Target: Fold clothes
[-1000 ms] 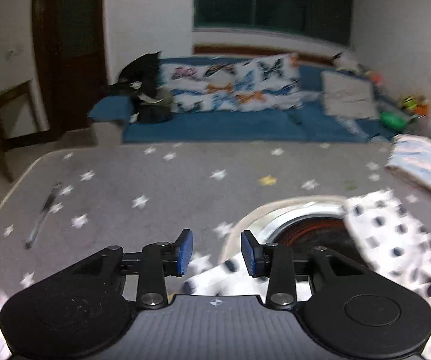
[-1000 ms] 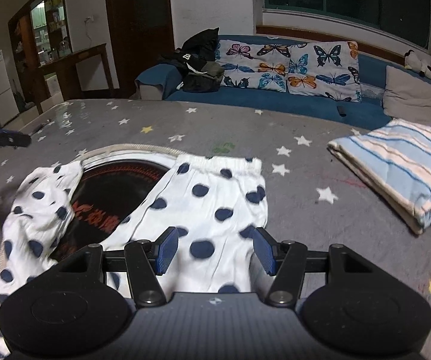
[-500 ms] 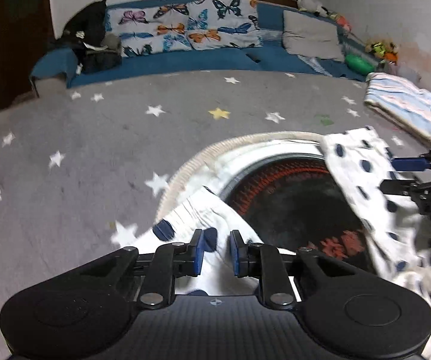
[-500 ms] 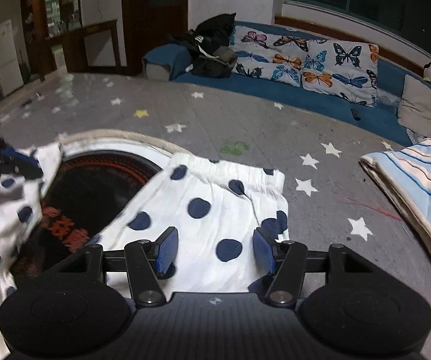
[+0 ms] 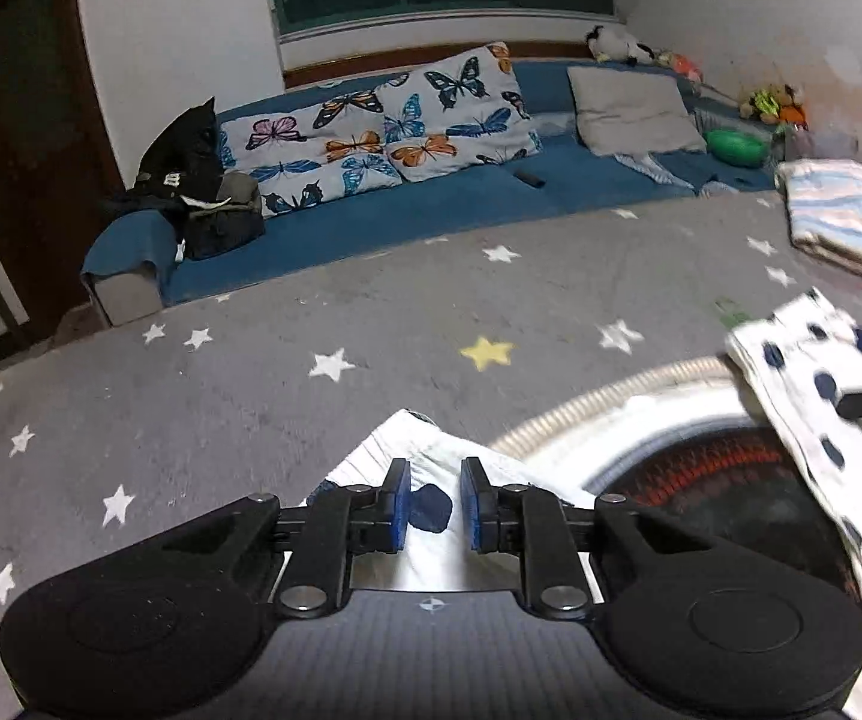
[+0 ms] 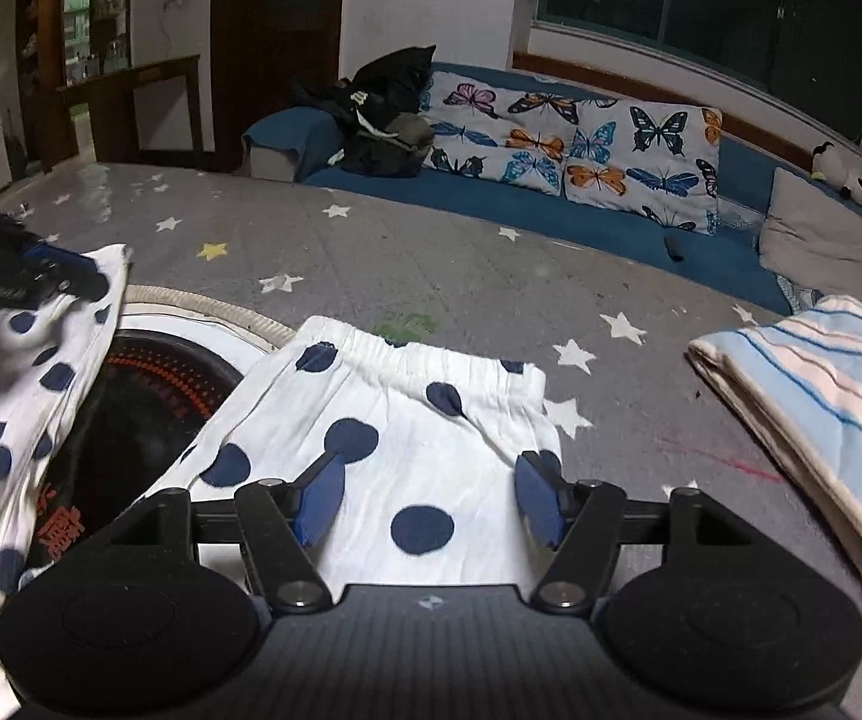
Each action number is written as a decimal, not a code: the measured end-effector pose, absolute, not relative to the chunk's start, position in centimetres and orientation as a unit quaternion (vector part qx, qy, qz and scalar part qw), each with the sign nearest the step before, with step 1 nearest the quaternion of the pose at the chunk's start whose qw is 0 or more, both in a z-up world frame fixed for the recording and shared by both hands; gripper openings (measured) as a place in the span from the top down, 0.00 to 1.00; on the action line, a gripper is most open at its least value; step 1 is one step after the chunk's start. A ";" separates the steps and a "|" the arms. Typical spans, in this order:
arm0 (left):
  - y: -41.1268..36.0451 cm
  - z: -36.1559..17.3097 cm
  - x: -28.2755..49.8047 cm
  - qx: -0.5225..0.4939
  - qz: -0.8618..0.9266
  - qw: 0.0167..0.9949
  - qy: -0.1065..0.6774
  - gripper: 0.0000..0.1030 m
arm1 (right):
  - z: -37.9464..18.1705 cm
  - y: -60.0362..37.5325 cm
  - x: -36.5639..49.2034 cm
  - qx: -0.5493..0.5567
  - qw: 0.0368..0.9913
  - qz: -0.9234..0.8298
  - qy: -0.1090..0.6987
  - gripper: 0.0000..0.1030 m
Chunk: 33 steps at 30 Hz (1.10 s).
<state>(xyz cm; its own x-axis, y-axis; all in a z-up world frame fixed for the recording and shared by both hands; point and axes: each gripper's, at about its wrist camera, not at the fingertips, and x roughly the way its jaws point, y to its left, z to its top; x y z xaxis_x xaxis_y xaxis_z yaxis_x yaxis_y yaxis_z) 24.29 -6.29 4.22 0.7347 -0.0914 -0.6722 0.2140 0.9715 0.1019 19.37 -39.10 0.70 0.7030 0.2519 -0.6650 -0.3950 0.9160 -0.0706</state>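
Left-wrist view: the left gripper (image 5: 435, 501) has its blue pads drawn close on a raised corner of the polka-dot trousers (image 5: 425, 480) — a narrow gap shows between them with a fold of white cloth in it, so the hold looks like a pinch, though contact itself cannot be confirmed. Across the star-print grey mat (image 5: 251, 396), the other leg hangs at far right beside the round dark pad with red lettering (image 5: 712, 480). From the right wrist, the right gripper (image 6: 428, 501) stands wide open, holding nothing, poised just over the waistband end of the trousers (image 6: 407, 438). The garment's long axis runs from that elastic waist back toward both grippers, the legs splayed either side of the round pad — the left hand is nearer the loose leg end. A folded striped blanket (image 6: 820, 402) lies well apart at right.
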 end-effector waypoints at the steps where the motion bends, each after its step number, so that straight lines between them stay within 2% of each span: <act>1: -6.1 4.2 24.6 0.085 -0.084 0.928 0.353 0.79 | 0.7 -39.4 19.3 -0.100 0.918 0.178 0.341 0.38; 3: -5.9 4.1 25.1 0.085 -0.084 0.929 0.350 0.79 | 0.8 -39.7 19.4 -0.088 0.918 0.180 0.342 0.39; 5: -5.6 4.1 25.5 0.079 -0.084 0.929 0.350 0.79 | 1.0 -40.2 19.6 -0.066 0.920 0.170 0.346 0.44; 13: -5.1 3.9 26.2 0.090 -0.074 0.932 0.343 0.79 | 1.2 -41.5 22.9 -0.049 0.928 0.099 0.355 0.42; 16: -5.0 3.9 26.9 0.101 -0.063 0.933 0.341 0.74 | 1.2 -42.4 24.6 -0.055 0.931 0.073 0.354 0.42; 18: -5.0 3.8 27.6 0.117 -0.046 0.934 0.335 0.61 | 1.3 -42.7 25.6 -0.068 0.931 0.059 0.353 0.39; 19: -5.0 3.8 27.9 0.126 -0.037 0.935 0.331 0.50 | 1.2 -42.8 26.2 -0.077 0.932 0.048 0.352 0.32; 20: -5.0 3.7 28.3 0.135 -0.028 0.935 0.326 0.48 | 1.2 -43.1 26.8 -0.080 0.932 0.040 0.353 0.23; 24: -4.9 3.4 29.1 0.139 -0.015 0.936 0.322 0.43 | 0.7 -44.2 28.4 -0.072 0.933 0.034 0.350 0.14; 28: -5.0 3.4 29.2 0.141 -0.001 0.936 0.322 0.43 | 0.7 -44.3 29.4 -0.100 0.934 0.013 0.344 0.13; 33: -5.2 3.6 29.0 0.143 0.010 0.935 0.323 0.42 | 0.7 -43.0 29.9 -0.193 0.927 -0.008 0.323 0.14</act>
<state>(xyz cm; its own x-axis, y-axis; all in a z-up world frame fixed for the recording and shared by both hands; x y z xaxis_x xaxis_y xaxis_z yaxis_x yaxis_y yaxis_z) 29.01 -5.18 3.57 0.7910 0.1108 -0.6017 0.0736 0.9591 0.2733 29.86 -43.04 0.68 0.7914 -0.1394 -0.5952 -0.1092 0.9257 -0.3620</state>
